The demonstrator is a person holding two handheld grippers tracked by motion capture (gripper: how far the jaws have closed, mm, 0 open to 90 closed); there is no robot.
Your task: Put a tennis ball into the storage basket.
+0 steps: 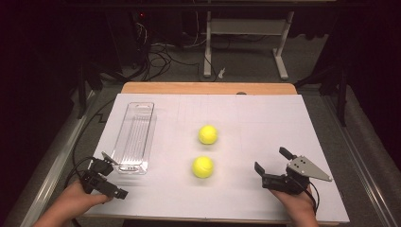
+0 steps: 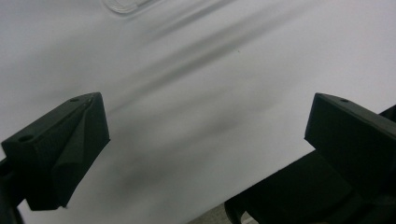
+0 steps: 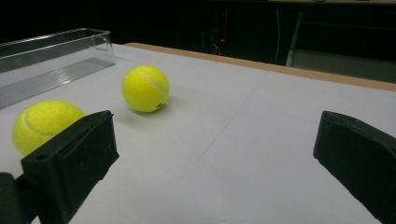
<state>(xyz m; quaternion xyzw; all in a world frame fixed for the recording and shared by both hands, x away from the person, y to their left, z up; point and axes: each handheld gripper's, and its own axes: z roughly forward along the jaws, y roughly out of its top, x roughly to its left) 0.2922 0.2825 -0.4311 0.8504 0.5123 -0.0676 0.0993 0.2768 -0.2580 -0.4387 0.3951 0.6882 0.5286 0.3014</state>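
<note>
Counting two tennis balls [image 1: 207,134], one tray [image 1: 135,137].

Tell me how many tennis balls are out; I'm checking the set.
2: the near tennis ball mid-table, and the far tennis ball just beyond it, both right of the clear tray.

two balls [image 1: 208,134] [image 1: 203,167] lie mid-table [image 1: 265,118], one behind the other; a tray [image 1: 135,137] lies to their left, lengthwise.

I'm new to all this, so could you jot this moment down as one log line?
left gripper: open, by clear tray | right gripper: open, empty | near ball, far ball: on table, untouched
</note>
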